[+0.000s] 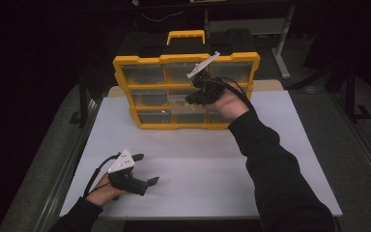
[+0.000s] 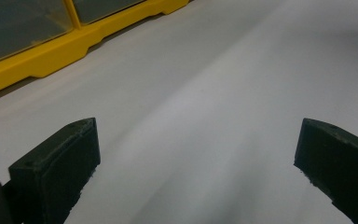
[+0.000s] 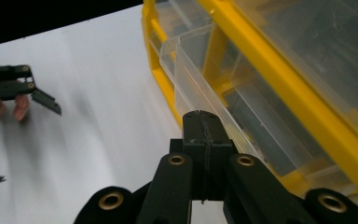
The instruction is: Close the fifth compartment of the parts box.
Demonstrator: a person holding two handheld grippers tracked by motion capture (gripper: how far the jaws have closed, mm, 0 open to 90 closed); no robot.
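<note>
A yellow organizer (image 1: 186, 59) with clear drawers stands upright at the far side of the white table (image 1: 198, 159). One clear drawer (image 1: 178, 99) in its middle row sticks out a little. My right gripper (image 1: 193, 98) is at that drawer, its jaws pressed together. In the right gripper view the shut tips (image 3: 204, 119) sit against the drawer's front wall (image 3: 191, 70), with nothing seen between them. My left gripper (image 1: 146, 169) rests near the table's front left with its jaws wide apart and nothing between them (image 2: 196, 154). It also appears far off in the right gripper view (image 3: 21, 140).
The organizer's yellow base (image 2: 32, 63) lies ahead and to the left of the left gripper. A black case with a yellow handle (image 1: 186, 36) sits behind the organizer. Dark floor and metal stands surround the table.
</note>
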